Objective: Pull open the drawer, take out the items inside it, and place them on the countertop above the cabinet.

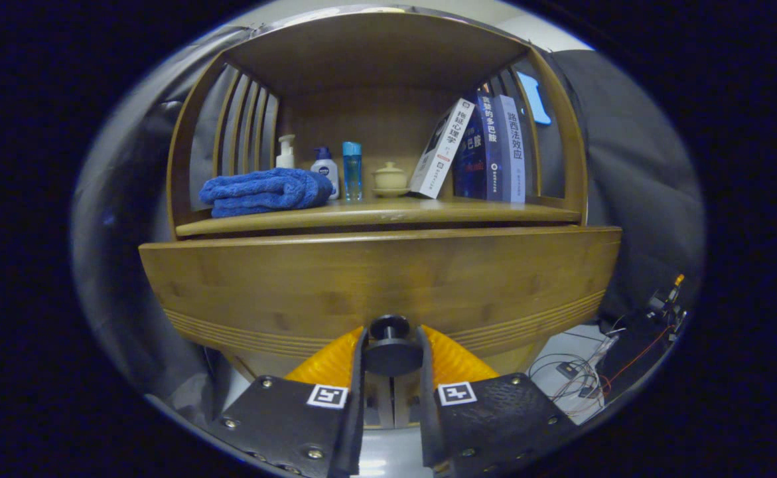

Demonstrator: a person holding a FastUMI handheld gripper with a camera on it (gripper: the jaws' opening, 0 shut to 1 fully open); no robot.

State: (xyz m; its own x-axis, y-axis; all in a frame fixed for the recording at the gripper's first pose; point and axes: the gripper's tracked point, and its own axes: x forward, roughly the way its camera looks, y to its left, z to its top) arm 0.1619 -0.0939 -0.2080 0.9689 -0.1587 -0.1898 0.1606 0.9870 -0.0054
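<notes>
A round dark drawer knob (pixel 389 345) sits between my jaws (pixel 391 362), which have closed in from both sides until each finger appears to press against it; I am holding nothing else. The knob sticks straight out toward me from the wide wooden drawer front (pixel 381 285), so, as I judge it, the pull must run directly backward along my fingers. The drawer's inside is hidden, so I cannot tell what it holds. Directly above the drawer front lies the counter (pixel 388 211), where the items are to go. On it rest a folded blue towel (pixel 265 190), several small bottles (pixel 325 169), a lidded cup (pixel 389 179) and leaning books (pixel 474 149).
</notes>
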